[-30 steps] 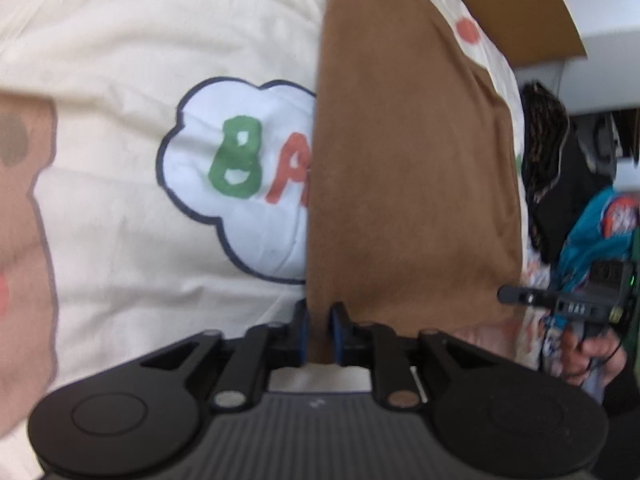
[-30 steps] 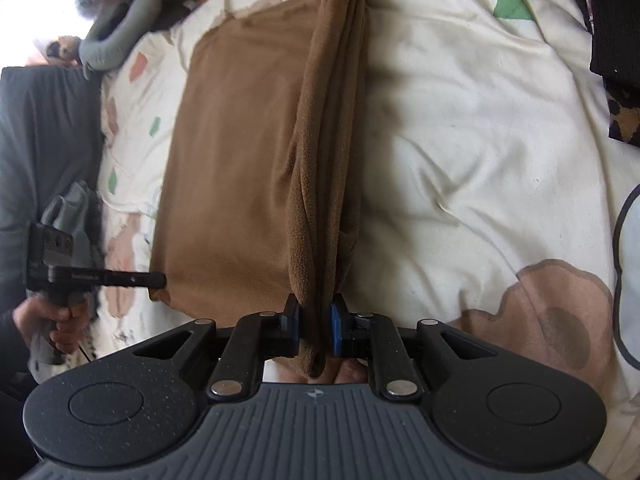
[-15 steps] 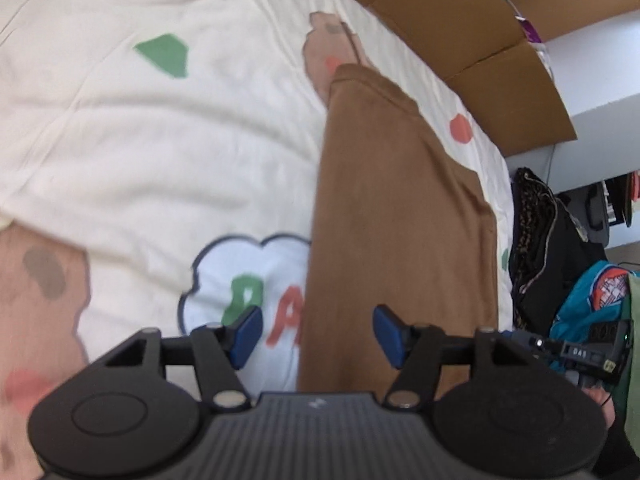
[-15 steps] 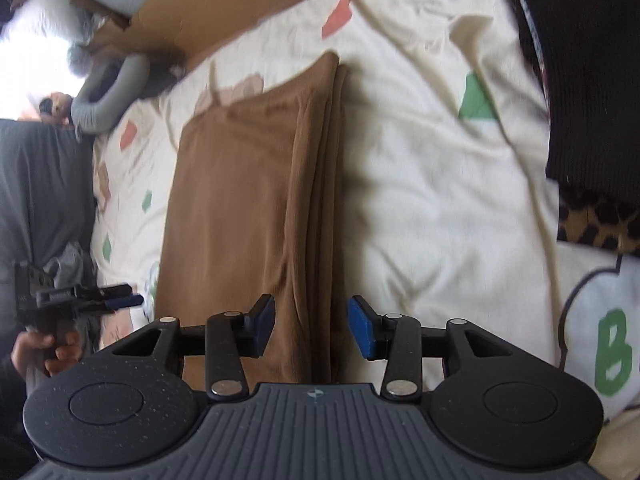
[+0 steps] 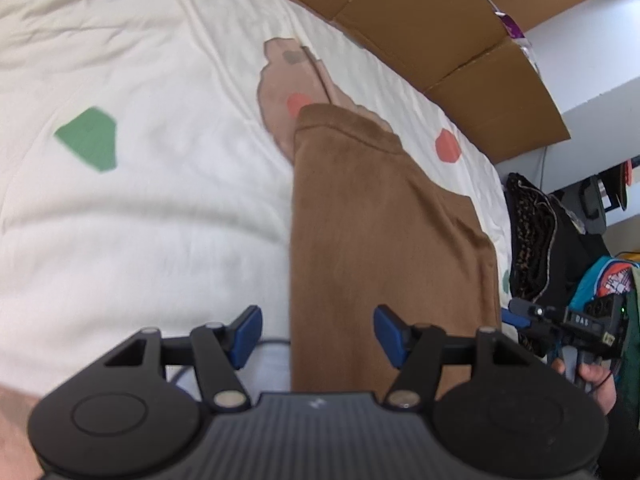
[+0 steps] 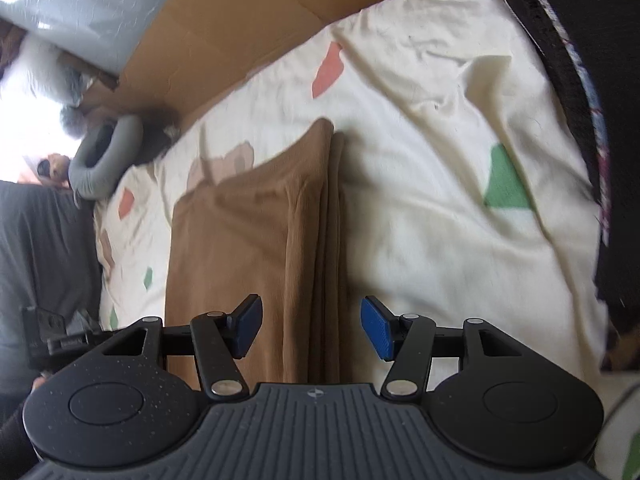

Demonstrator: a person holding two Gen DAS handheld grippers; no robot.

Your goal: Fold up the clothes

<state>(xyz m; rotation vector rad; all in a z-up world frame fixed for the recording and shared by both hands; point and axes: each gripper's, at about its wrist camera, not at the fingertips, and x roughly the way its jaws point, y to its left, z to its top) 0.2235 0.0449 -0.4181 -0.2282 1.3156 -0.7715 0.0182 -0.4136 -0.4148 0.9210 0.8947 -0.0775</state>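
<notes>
Folded brown garment lies flat on the bed, on a cream bedsheet printed with green, coral and tan shapes. It forms a long rectangle, several layers thick; the stacked fold edges show along its right side in the right wrist view. Its far end lies near the bed edge lined with brown cardboard; a tan print on the sheet is partly covered by that end.

Left tongs: released. Jaws have just been opening and stand apart; blue pads clear of the cloth. The garment's left fold edge runs between them in the picture, but lies below on the bed, not gripped.

Right tongs: released. Jaws have just been opening, the last widening within the past half second. Blue pads free on both sides; the garment's layered edge is seen between them, lying on the sheet, not pinched.

Each tongs appears at the side of the other's view: right tongs at the right edge of the left wrist view, held in a hand; left tongs at the left edge of the right wrist view.

Other items: dark clothing pile at the right side of the bed, with leopard-print cloth in it; grey neck pillow by the far left corner of the bed.
</notes>
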